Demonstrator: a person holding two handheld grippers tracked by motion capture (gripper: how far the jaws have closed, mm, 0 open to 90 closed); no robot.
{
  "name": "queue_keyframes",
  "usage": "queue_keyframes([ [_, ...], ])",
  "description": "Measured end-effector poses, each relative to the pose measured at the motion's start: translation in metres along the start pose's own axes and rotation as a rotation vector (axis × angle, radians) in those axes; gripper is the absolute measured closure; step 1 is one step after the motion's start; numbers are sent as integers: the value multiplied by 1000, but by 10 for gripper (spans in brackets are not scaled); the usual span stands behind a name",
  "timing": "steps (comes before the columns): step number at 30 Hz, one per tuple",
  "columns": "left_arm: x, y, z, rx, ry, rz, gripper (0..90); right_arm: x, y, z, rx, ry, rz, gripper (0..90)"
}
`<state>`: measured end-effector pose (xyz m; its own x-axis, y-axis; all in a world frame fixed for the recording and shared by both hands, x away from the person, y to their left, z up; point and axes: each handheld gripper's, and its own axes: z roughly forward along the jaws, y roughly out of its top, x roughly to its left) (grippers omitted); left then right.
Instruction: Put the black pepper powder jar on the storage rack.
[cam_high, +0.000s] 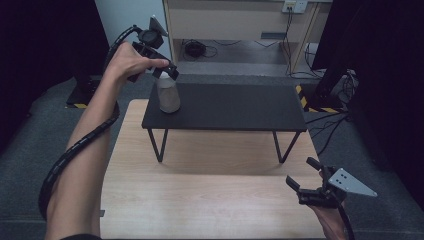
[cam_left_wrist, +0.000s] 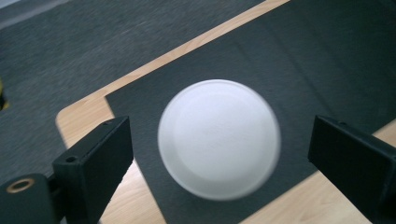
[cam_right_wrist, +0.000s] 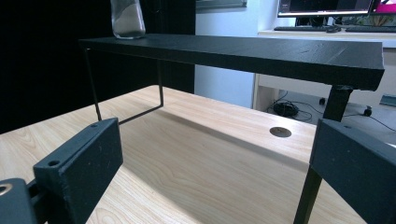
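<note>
1. The bottle (cam_high: 168, 93) stands upright on the black shelf (cam_high: 235, 107), near its front-left corner; the shelf rests on the wooden table (cam_high: 210, 200).
2. The left gripper (cam_high: 169, 73) sits directly above the bottle's white cap (cam_left_wrist: 218, 139), jaws released and spread clear of it on both sides.
3. To finish the release well, lift straight up so neither jaw clips the cap and tips the bottle.
4. The right gripper (cam_high: 303, 175) rests released, empty, near the table's front-right corner. Hold it there.
</note>
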<state>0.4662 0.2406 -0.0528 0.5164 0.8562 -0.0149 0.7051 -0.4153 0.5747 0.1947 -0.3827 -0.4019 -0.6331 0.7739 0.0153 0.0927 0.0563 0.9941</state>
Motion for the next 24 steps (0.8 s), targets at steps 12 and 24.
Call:
queue_keyframes([
  [12, -5, -24, -45, -100, -32, 88, 56, 1, 1, 1, 2, 2, -4, 25],
  [24, -16, -52, -85, -204, -102, 217, 58, 2, 1, 3, 11, 8, -8, 25],
])
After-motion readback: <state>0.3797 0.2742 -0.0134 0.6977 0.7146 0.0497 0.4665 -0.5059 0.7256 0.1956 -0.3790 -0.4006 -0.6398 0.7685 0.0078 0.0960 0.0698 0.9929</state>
